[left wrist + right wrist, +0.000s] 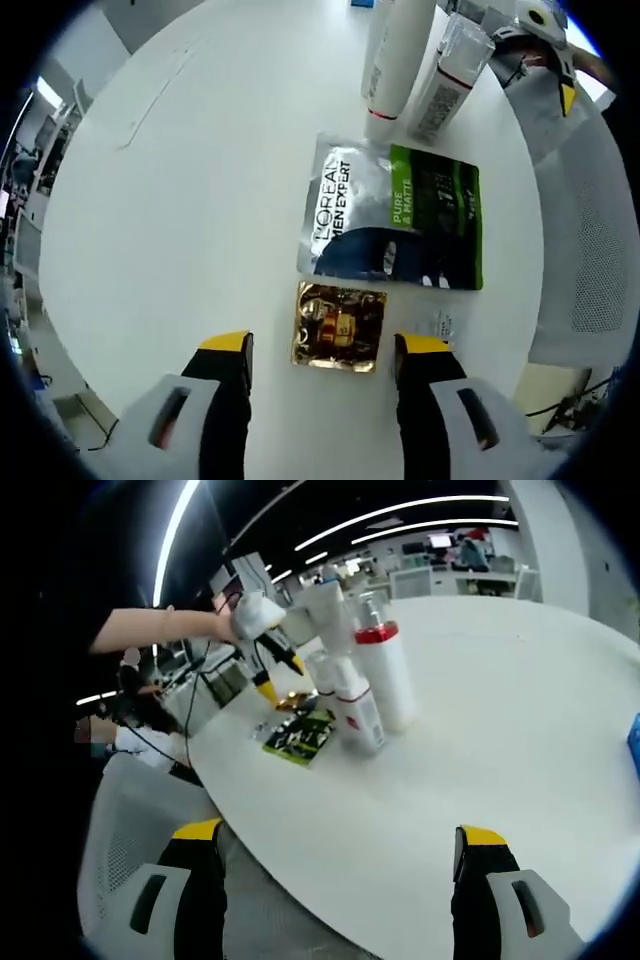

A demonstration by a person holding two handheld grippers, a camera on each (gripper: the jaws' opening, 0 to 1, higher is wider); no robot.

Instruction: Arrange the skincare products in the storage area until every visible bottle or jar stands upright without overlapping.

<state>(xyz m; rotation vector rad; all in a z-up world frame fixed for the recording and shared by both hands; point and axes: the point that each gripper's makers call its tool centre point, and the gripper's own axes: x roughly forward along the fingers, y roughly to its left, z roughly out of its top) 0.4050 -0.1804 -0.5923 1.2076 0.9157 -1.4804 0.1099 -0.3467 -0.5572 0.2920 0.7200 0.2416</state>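
Sachet [395, 214], silver and green, lies flat; gold packet [339, 326] beside it; both claws spread, holding nothing.

White bottle [388, 675]: upright, red band near its cap.
Clear bottle [357, 708]: upright beside it.
Sachets [396, 212]: lying flat.

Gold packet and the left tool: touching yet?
Apart. In the left gripper view the gold packet lies between the open left tool jaws, with white table showing on both sides.
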